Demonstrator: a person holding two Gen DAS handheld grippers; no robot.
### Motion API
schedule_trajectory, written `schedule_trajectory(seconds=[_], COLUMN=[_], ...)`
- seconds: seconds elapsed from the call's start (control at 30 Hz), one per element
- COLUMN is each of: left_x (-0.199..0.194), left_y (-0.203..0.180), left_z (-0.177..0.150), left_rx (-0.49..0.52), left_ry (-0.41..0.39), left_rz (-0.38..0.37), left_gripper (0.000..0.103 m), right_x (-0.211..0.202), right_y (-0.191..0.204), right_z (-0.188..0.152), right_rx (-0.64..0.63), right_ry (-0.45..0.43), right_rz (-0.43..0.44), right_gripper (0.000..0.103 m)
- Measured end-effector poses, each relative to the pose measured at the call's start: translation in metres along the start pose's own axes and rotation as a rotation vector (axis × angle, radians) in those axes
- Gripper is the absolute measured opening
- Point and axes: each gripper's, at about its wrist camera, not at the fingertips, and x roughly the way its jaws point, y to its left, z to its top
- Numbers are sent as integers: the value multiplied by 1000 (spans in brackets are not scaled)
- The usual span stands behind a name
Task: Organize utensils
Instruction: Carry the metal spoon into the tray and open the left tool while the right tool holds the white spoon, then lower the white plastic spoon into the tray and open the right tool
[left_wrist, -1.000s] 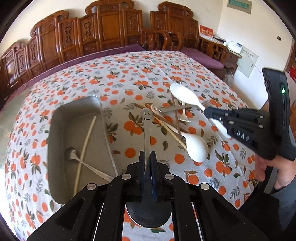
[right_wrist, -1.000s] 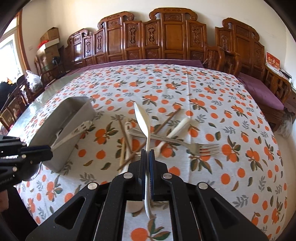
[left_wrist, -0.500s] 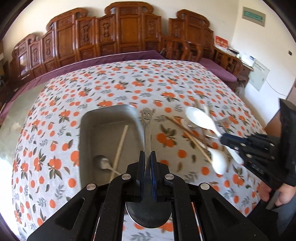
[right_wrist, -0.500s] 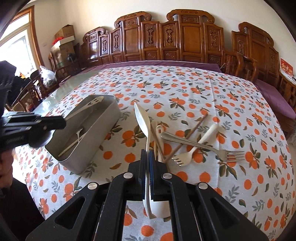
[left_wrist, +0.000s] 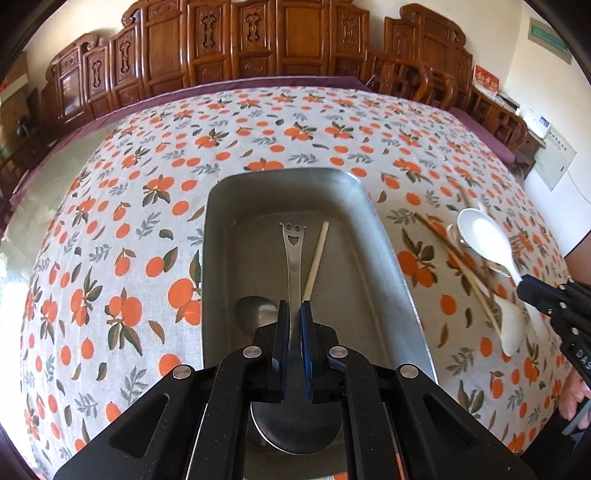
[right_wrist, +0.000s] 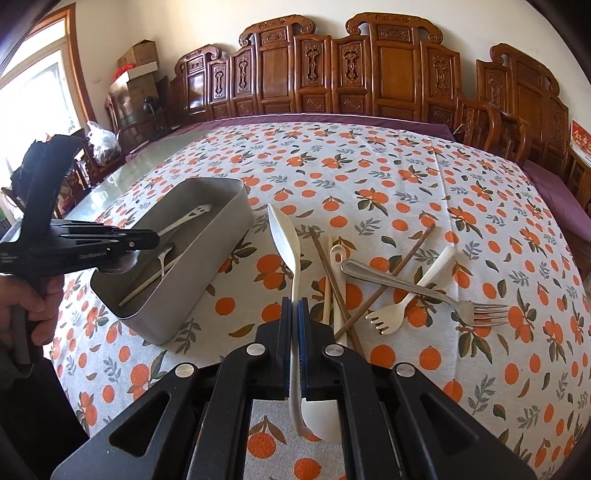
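Looking along our left gripper (left_wrist: 294, 314), we clench the steel spoon (left_wrist: 292, 258) by its handle, hovering over the grey tray (left_wrist: 384, 266). Along our right gripper (right_wrist: 294, 314), we clench the white spoon (right_wrist: 284, 236) above the tablecloth (right_wrist: 406, 184), right of the tray.

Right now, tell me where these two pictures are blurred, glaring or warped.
Left wrist view: white spoon and brown chopsticks at the right smear with motion blur; metal tray stays sharp. Right wrist view: window blows out white. Both views: fisheye bends the tablecloth edges.
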Motion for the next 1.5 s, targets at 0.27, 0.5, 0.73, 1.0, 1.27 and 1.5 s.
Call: schedule_trajectory(seconds=[0.27, 0.5, 0.73, 1.0, 1.27, 1.5], left_x=[21, 29, 26, 3, -39, -55], left_y=[-11, -9, -6, 2, 21, 40], left_z=[0, 0, 1, 3, 5, 4], left_rx=[42, 30, 13, -8, -42, -61], left_ry=[58, 81, 81, 20, -84, -125], left_rz=[32, 37, 28, 9, -14, -4], left_gripper=[5, 5, 5, 5, 5, 5], right_x=[-2, -4, -2, 1, 6, 19], right_y=[-2, -2, 3, 12, 33, 71], right_z=[3, 4, 2, 1, 11, 35], right_rx=[1, -1, -4, -8, 36, 75], right_ry=[-6, -7, 1, 7, 21, 15], right_rz=[33, 50, 53, 51, 105, 176], right_gripper=[4, 4, 4, 4, 4, 4])
